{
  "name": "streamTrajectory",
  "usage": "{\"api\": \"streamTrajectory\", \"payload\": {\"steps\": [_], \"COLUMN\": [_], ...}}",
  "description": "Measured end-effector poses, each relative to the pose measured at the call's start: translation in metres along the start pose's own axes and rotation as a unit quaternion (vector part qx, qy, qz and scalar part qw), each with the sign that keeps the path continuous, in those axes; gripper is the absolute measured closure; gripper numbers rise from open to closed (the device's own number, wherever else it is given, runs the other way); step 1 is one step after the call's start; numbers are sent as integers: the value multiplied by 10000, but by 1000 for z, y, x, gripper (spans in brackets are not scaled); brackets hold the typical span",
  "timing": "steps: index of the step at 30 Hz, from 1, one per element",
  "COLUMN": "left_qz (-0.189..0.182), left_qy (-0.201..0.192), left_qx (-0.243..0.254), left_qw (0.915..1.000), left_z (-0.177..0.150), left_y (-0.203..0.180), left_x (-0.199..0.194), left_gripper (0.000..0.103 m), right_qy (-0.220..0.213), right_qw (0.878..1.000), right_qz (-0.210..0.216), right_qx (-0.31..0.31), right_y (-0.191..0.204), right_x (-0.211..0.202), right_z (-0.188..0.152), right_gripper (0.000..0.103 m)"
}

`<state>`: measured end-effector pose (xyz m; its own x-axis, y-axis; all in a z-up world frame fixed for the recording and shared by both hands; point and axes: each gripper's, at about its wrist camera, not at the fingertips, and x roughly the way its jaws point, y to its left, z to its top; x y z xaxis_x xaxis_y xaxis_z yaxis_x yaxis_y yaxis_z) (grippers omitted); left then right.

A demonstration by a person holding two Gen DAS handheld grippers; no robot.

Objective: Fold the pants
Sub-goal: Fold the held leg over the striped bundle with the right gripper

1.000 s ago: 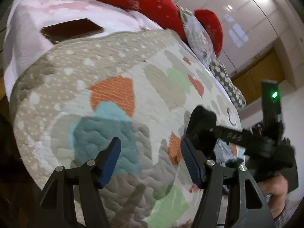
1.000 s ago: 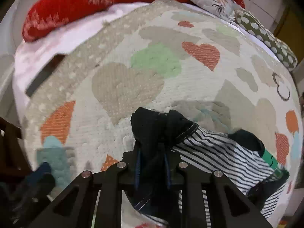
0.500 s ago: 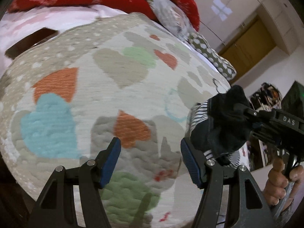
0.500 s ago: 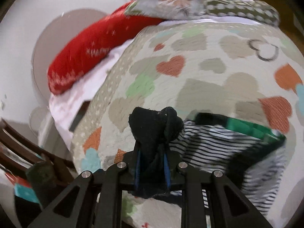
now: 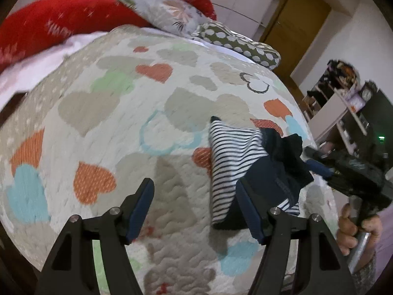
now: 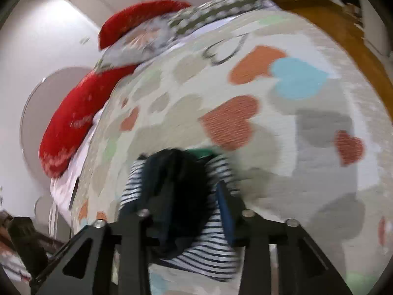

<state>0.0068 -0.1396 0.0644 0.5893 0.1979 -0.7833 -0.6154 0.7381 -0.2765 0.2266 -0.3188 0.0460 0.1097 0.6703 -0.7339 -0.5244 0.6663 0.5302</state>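
The pants (image 5: 233,152) are striped white and navy with a dark waistband, and lie bunched on the heart-patterned quilt (image 5: 110,123) at the right. My right gripper (image 5: 312,164) reaches in from the right with the dark cloth draped at its tips. In the right wrist view, blurred by motion, the jaws of that gripper (image 6: 184,196) are opening. The pants (image 6: 206,253) are still between them, and the blue right pad (image 6: 224,209) stands off the cloth. My left gripper (image 5: 195,189) hovers open over the quilt just left of the pants, holding nothing.
Red pillows (image 5: 61,24), a floral cushion (image 5: 167,12) and a dotted cushion (image 5: 235,41) line the head of the bed. A person's hand (image 5: 353,221) grips the right tool. Shelves (image 5: 343,103) and a wooden door (image 5: 294,19) stand beyond the bed's right side.
Both grippers swept right across the bed, the right one carrying the pants. Its jaws, clamped on the dark waistband before, have spread apart. The left gripper stayed open.
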Motion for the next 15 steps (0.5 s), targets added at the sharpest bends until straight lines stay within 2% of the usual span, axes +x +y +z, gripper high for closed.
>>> {"api": "streamTrajectory", "payload": {"steps": [2, 4, 7, 10, 11, 13, 15], "left_qz": [17, -90, -400, -511, -466, -388, -364], "left_qy": [39, 63, 233, 640, 735, 748, 689], "left_qx": [160, 360, 639, 710, 701, 703, 812], "left_qw": [9999, 9993, 9969, 9941, 9937, 9940, 9936], "left_z": [5, 7, -1, -20, -26, -36, -39], "left_y": [-13, -30, -54, -67, -69, -71, -73], "left_x": [5, 10, 25, 52, 58, 65, 63], "left_gripper": [35, 35, 35, 35, 35, 29, 29], "right_qy": [-276, -561, -535, -110, 45, 413, 663], "right_qw": [9993, 9971, 9856, 9597, 9529, 9428, 9435], "right_qz": [181, 444, 1540, 2691, 2877, 3055, 2924], "right_qx": [186, 263, 445, 800, 959, 1269, 1408], "right_y": [-12, -15, -10, 4, 4, 8, 9], "right_x": [-19, -38, -49, -29, -19, 10, 34], "right_z": [3, 5, 8, 7, 5, -3, -8], "right_gripper": [46, 46, 46, 46, 46, 45, 46]}}
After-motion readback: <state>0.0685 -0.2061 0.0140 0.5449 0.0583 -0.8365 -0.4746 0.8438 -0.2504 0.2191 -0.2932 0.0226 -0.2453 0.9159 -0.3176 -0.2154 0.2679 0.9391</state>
